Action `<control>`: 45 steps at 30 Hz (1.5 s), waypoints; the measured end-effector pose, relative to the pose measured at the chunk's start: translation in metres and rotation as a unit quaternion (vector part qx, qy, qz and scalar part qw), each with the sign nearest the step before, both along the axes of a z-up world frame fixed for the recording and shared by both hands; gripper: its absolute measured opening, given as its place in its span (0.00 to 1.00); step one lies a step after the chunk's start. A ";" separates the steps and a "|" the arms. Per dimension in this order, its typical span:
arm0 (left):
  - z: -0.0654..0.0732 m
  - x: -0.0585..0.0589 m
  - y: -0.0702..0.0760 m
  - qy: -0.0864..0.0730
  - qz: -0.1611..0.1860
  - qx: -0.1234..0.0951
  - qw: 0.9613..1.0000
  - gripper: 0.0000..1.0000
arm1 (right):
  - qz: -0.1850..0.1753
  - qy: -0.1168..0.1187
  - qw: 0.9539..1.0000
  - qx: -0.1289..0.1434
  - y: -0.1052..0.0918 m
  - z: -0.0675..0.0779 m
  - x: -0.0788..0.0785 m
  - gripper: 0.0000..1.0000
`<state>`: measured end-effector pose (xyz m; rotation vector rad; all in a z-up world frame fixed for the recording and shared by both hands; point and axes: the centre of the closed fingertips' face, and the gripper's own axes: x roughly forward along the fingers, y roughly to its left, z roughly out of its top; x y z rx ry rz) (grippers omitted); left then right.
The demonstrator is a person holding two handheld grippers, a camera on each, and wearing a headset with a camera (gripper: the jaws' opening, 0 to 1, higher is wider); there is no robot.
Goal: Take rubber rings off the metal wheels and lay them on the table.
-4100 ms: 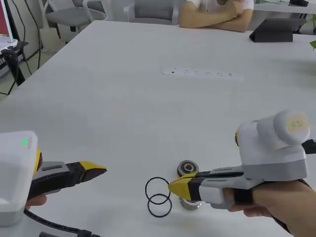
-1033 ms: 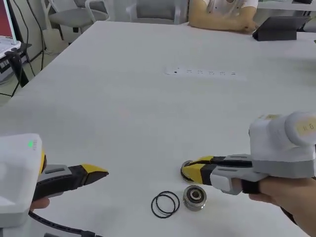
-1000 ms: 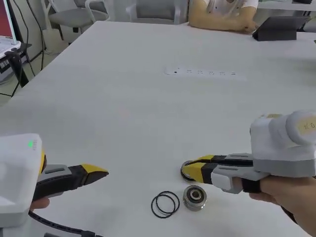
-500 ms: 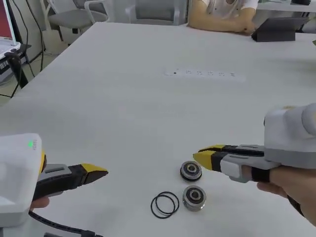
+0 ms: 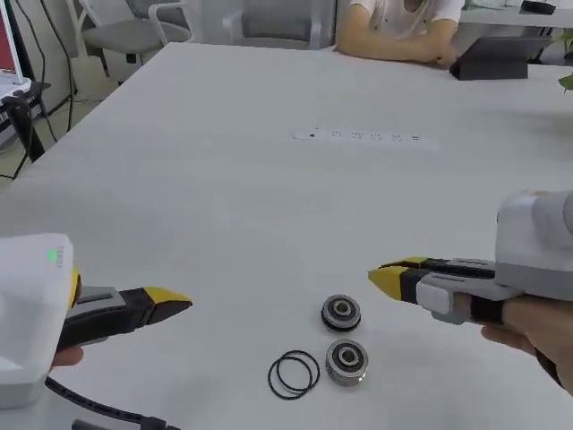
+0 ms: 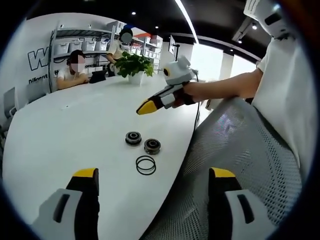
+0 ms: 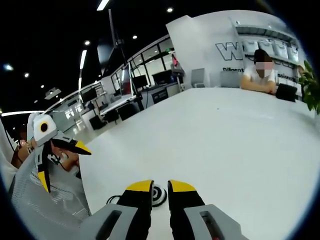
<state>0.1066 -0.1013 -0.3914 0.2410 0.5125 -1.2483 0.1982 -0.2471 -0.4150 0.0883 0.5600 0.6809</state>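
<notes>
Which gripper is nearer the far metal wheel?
Right. The right gripper is close beside the far wheel, not touching; the left gripper is well off on its other side.

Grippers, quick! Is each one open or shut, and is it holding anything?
Left gripper: open, jaws wide apart, holding nothing.
Right gripper: shut, jaws nearly touching, holding nothing.

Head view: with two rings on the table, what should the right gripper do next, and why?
Probably lower the right gripper onto the far wheel and pinch its rim. That rim looks dark, as if a rubber ring sits on it, while the near wheel looks bare metal beside the two loose rings. The gripper hovers right of it, jaws together.
</notes>
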 end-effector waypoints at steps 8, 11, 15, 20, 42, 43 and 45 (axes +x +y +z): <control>0.019 0.008 -0.008 -0.028 -0.019 0.001 0.999 0.90 | -0.001 0.012 1.000 -0.023 -0.015 -0.013 -0.004 0.08; 0.030 0.016 -0.009 -0.040 -0.018 -0.003 0.999 0.91 | -0.003 0.015 1.000 -0.027 -0.018 -0.016 -0.004 0.08; 0.048 0.028 -0.013 -0.062 -0.022 -0.009 0.998 0.91 | 0.004 0.013 0.999 -0.033 -0.019 -0.018 -0.005 0.09; 0.063 0.035 -0.022 -0.085 -0.041 -0.006 0.996 0.90 | 0.019 0.012 0.999 -0.048 -0.018 -0.022 -0.007 0.09; 0.082 0.054 -0.089 -0.132 -0.169 0.025 0.976 0.86 | 0.051 0.012 0.996 -0.072 -0.016 -0.031 -0.014 0.11; 0.082 0.057 -0.094 -0.136 -0.171 0.019 0.976 0.86 | 0.051 0.012 0.996 -0.071 -0.016 -0.031 -0.014 0.11; 0.083 0.062 -0.102 -0.143 -0.171 0.004 0.975 0.85 | 0.050 0.011 0.996 -0.067 -0.015 -0.030 -0.013 0.11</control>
